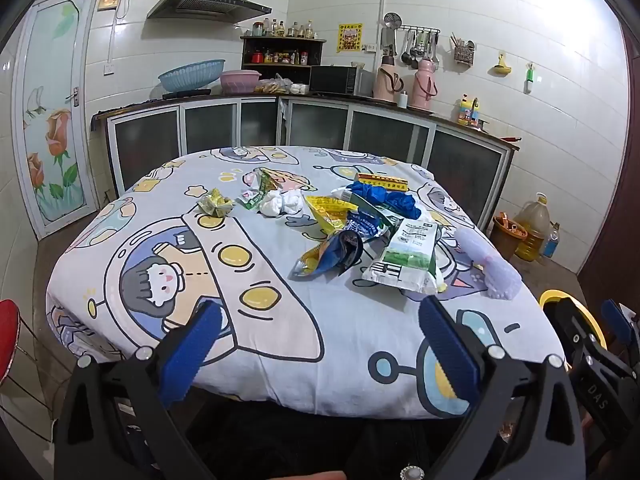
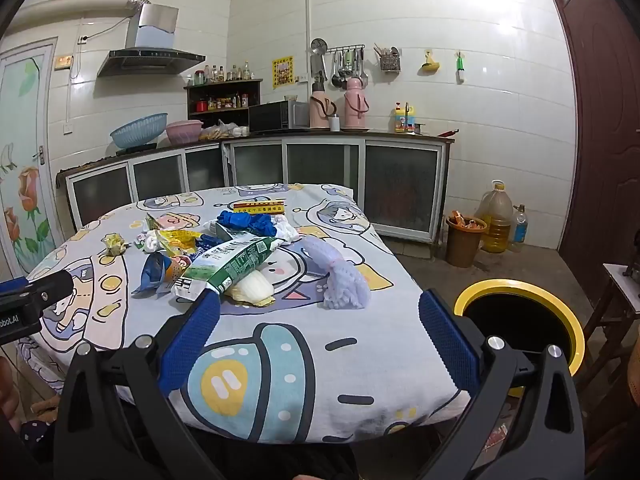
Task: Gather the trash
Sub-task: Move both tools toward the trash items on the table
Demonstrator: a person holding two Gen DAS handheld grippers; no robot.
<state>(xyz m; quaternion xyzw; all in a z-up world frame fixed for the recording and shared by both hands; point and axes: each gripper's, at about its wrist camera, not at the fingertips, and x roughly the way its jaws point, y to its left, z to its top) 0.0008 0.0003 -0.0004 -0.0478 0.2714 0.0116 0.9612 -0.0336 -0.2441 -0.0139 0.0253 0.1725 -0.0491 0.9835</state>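
1. The trash lies in a loose pile on the far right half of the desk [image 2: 304,360], which is covered by a cartoon astronaut cloth.
2. Nearest in the pile is a green-and-white bag [image 2: 232,264] printed with small text and a QR code; the writing is too small to read.
3. Beside it lie a blue-and-yellow wrapper [image 2: 160,270], a yellow packet [image 1: 328,210] with red characters, a crumpled blue glove [image 2: 246,220], white tissue [image 1: 276,202] and a pale purple foam net [image 2: 340,276].
4. A crumpled yellow-green wrapper [image 1: 216,204] sits apart, to the left of the pile.
5. A long red-and-yellow box [image 2: 259,208] with a line of characters lies at the far edge; they look like Chinese, though I cannot read them.
6. The left gripper [image 1: 320,320] hovers over the near desk edge, jaws spread wide, holding nothing.
7. The right gripper [image 2: 320,312] is likewise wide open and empty; the neighbouring tool's body shows "DAS" and "obot.AI".
8. A yellow-rimmed black bin [image 2: 520,320] stands on the floor just right of the desk.
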